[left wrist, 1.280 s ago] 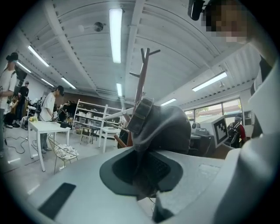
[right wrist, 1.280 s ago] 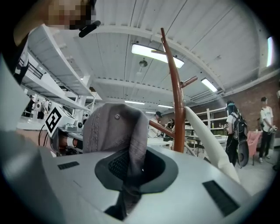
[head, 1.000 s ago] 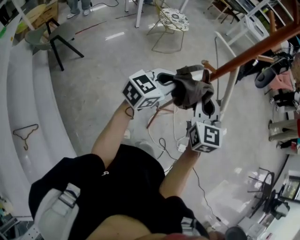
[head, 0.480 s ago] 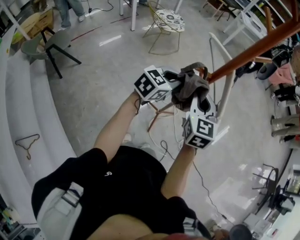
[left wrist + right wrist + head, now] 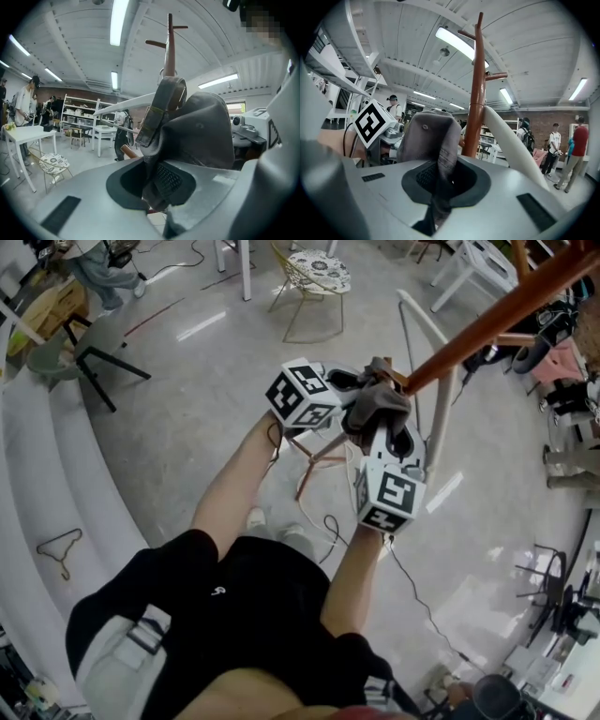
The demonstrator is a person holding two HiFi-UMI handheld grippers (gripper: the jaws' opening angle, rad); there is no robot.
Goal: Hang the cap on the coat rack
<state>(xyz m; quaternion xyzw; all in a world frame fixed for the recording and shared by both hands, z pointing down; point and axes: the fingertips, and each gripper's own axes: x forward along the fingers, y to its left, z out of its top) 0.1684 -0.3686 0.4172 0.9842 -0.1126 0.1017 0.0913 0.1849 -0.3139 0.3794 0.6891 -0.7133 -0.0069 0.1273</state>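
Seen from above, a person in a black top point(image 5: 246, 601) stands on a pale glossy floor point(image 5: 187, 427) with both bare arms raised. At the far left a wire hanger point(image 5: 58, 550) lies on a curved white bench point(image 5: 37, 474); above it in the picture stands a grey chair point(image 5: 58, 345) with black legs. Left of centre, the left gripper point(image 5: 349, 395), carrying its black-and-white marker cube point(image 5: 302, 395), reaches rightward into a dark grey cap point(image 5: 377, 407); the left gripper view shows its jaws closed tight on the cap's fabric, with the crown bulging up to the right of the pinch. Just below the cap, the right gripper point(image 5: 386, 432) points up into it; the right gripper view shows those jaws likewise clamped on a fold of the grey cloth. The cap is held high between the two grippers, well off the floor, right beside the reddish-brown pole of the coat rack point(image 5: 487, 322), which slants away to the upper right. A short peg pokes out just above the cap; whether the cap touches it cannot be told. A white curved tube point(image 5: 424, 334) runs beside the pole. In the right gripper view, several people point(image 5: 580, 145) stand in the background at the far right.
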